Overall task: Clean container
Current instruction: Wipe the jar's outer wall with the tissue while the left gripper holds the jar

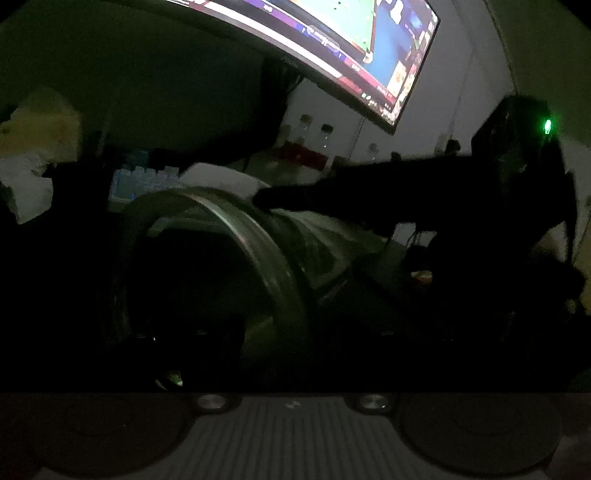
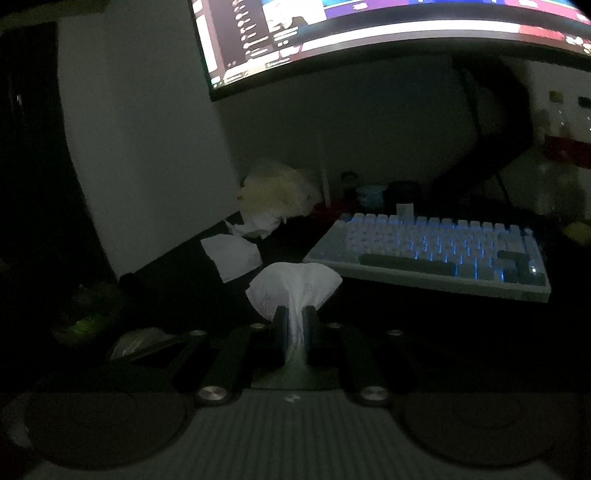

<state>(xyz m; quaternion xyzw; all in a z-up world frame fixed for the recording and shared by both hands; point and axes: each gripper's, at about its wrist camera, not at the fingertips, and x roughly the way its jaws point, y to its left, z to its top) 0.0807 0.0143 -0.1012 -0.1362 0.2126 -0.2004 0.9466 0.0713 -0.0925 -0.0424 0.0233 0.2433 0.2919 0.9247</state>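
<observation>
The room is dark. In the left wrist view a clear round container (image 1: 258, 240) lies on its side close ahead, its wide rim turned toward the left. My left gripper (image 1: 291, 332) is lost in shadow around it, so its fingers and any grip are unreadable. My right gripper (image 2: 294, 314) is shut on a white tissue (image 2: 295, 286), which fans out past its fingertips. Seen from the left wrist, that right gripper (image 1: 517, 192) is a black shape with a green light, and a dark arm of it reaches left over the container.
A backlit keyboard (image 2: 436, 251) lies ahead on the right, below a lit monitor (image 2: 369, 33). Crumpled white paper (image 2: 236, 254) and a pale bag (image 2: 277, 192) sit at the back left by the wall. Bottles (image 1: 314, 136) stand behind the container.
</observation>
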